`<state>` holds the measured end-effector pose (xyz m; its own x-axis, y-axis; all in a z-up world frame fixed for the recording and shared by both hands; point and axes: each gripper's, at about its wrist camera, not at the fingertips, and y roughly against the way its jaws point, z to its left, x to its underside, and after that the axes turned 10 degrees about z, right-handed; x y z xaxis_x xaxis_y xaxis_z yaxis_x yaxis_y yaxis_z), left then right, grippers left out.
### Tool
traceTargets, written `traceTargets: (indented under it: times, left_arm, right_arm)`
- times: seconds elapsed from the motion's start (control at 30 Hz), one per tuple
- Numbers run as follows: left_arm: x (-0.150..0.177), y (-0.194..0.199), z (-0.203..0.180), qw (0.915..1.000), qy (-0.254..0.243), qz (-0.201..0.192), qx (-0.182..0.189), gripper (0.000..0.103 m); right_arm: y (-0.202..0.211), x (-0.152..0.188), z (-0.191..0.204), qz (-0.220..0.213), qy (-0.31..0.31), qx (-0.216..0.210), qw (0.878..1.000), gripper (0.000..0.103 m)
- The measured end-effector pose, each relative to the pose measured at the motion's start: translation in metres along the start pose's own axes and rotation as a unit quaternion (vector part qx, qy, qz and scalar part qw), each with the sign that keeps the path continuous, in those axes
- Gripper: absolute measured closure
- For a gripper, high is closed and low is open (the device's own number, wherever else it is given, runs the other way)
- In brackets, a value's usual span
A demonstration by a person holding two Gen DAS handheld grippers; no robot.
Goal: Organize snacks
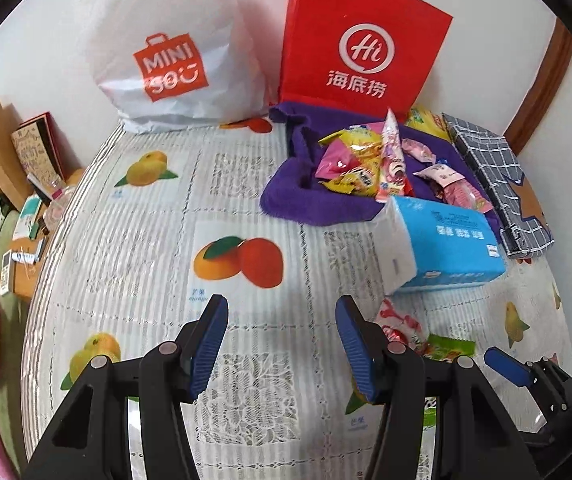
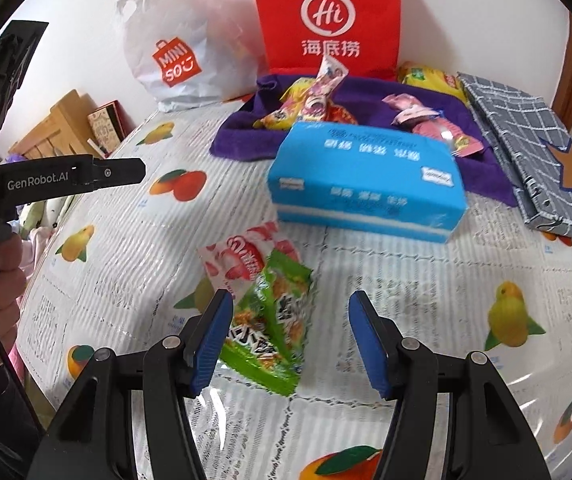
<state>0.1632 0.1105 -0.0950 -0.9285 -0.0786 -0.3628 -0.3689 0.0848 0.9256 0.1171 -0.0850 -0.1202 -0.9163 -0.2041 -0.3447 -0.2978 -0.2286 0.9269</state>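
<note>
Fruit-print tablecloth [image 1: 157, 240] covers the table, with both grippers tilted down over it.

Left gripper [image 1: 281, 344] has its fingers apart over bare cloth, nothing between them. Right gripper [image 2: 290, 338] also has its fingers apart, above a green snack packet [image 2: 273, 320] that lies flat on the cloth, overlapping a red-and-white packet [image 2: 241, 260]; the pads do not press on it. Beyond sits a blue tissue pack [image 2: 366, 184], and behind it a purple towel [image 2: 241, 132] holds a pile of snacks [image 1: 370, 160]. Against the wall stand a white shopping bag [image 1: 165, 52] and a red bag [image 1: 362, 44].
</note>
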Motion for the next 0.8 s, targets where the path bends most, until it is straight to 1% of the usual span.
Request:
traceTargets:
  times: [0.17,0.23,0.27,0.3,0.37,0.43,0.6,0.8]
  left_arm:
    - [0.004,-0.006,0.004,1.0,0.004,0.007,-0.001,0.049]
    - [0.005,-0.008,0.004,1.0,0.004,0.009,-0.001,0.049]
    - [0.005,-0.009,0.003,0.9999,0.004,0.01,0.0,0.049]
    - [0.006,-0.011,0.003,0.9999,0.003,0.012,0.0,0.049]
    - [0.006,-0.013,0.002,0.9999,0.001,0.014,-0.001,0.049]
    - [0.005,-0.015,0.001,0.9999,0.001,0.016,0.0,0.049]
    - [0.003,-0.02,-0.003,0.9998,0.001,0.021,0.004,0.049]
    - [0.001,-0.027,-0.014,0.9996,-0.008,0.025,0.009,0.049]
  right_arm:
    - [-0.01,-0.004,0.005,0.005,0.003,-0.008,1.0,0.044]
    - [-0.014,-0.006,0.007,0.008,0.007,-0.005,1.0,0.049]
    - [-0.017,-0.007,0.008,0.014,0.01,-0.005,1.0,0.056]
    - [-0.019,-0.008,0.008,0.019,0.012,-0.005,1.0,0.061]
    - [-0.022,-0.007,0.006,0.028,0.015,-0.009,0.999,0.064]
    - [-0.021,-0.005,0.001,0.027,0.013,-0.014,0.999,0.068]
    - [-0.012,-0.002,-0.015,0.023,0.016,-0.003,1.0,0.076]
    - [-0.001,-0.004,-0.057,0.016,-0.005,0.012,1.0,0.077]
